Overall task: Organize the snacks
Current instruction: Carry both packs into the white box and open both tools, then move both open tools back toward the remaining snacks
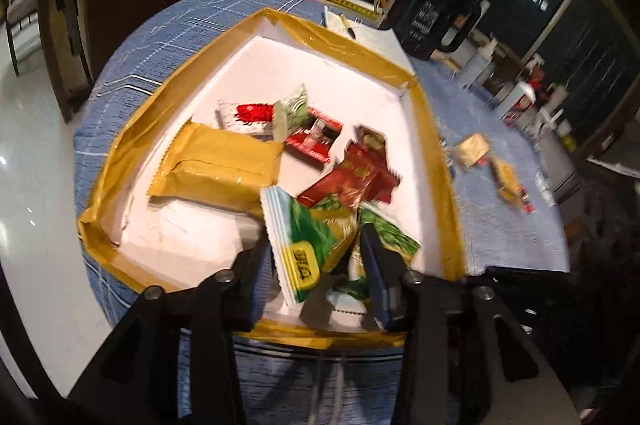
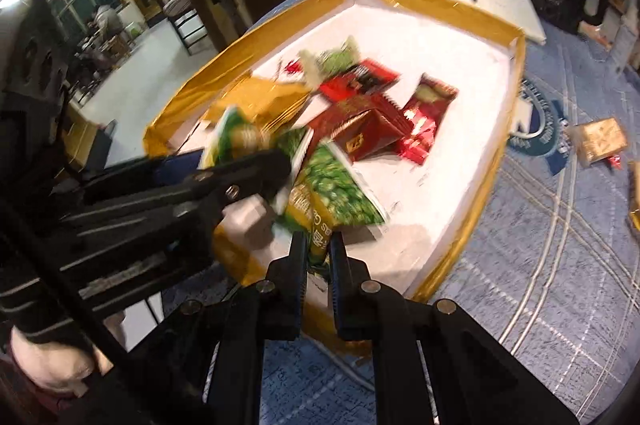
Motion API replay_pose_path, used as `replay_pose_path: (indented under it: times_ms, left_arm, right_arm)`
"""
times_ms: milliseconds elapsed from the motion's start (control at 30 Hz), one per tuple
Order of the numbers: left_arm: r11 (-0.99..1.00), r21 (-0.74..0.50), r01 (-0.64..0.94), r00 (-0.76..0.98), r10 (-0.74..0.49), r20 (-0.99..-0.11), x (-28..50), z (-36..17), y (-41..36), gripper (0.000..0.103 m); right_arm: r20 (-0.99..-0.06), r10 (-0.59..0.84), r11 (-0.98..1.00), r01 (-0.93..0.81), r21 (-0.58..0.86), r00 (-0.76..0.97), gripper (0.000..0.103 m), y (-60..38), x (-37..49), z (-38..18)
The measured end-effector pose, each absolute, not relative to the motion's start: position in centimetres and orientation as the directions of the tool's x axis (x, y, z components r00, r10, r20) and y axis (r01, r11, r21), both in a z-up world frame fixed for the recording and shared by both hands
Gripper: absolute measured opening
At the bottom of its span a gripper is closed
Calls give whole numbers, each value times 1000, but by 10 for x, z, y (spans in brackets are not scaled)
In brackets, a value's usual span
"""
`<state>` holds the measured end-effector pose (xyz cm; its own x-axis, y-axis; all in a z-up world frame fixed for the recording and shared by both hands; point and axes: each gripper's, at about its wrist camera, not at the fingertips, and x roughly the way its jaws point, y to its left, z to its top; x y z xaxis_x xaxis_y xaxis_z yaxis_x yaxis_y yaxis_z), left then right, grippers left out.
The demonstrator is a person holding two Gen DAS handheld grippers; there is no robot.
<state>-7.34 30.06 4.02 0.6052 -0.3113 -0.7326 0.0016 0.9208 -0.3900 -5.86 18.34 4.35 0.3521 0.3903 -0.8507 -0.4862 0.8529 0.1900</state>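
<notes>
Fingers: right gripper [image 2: 318,245] pinches a green snack packet [image 2: 340,193]; left gripper [image 1: 316,245] fingers stand apart around another green packet [image 1: 300,245].
Place: both over the gold-rimmed tray's [image 1: 436,129] near edge.
Hidden: packet print blurred, lower parts covered by fingers.

Far half of the tray [image 1: 424,113] floor lies bare; snack packets [image 1: 224,161] crowd the near half.

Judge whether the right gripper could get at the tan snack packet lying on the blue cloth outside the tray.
Probably not yet. The way across the blue cloth to the tan snack packet looks free, but the right gripper is shut on a green snack packet.
</notes>
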Motion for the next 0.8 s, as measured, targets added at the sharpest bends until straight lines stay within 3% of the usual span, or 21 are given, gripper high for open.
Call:
replay_pose_path:
  times_ms: [167, 367, 600, 800]
  left_arm:
    - [900, -435, -17, 678, -309, -667, -89, 65, 312, 64]
    - [859, -512, -20, 794, -298, -531, -118, 94, 329, 77]
    - [839, -536, 94, 848, -349, -398, -141, 112, 313, 77]
    - [840, -509, 188, 802, -431, -414, -123, 116, 262, 78]
  right_arm:
    - [-800, 386, 882, -439, 174, 460, 15, 173, -38, 63]
    - [-723, 430, 872, -455, 179, 540, 23, 157, -48, 87]
    - [-679, 446, 880, -424, 215, 583, 23, 130, -69, 91]
    - [-648, 375, 927, -279, 250, 663, 23, 55, -92, 98]
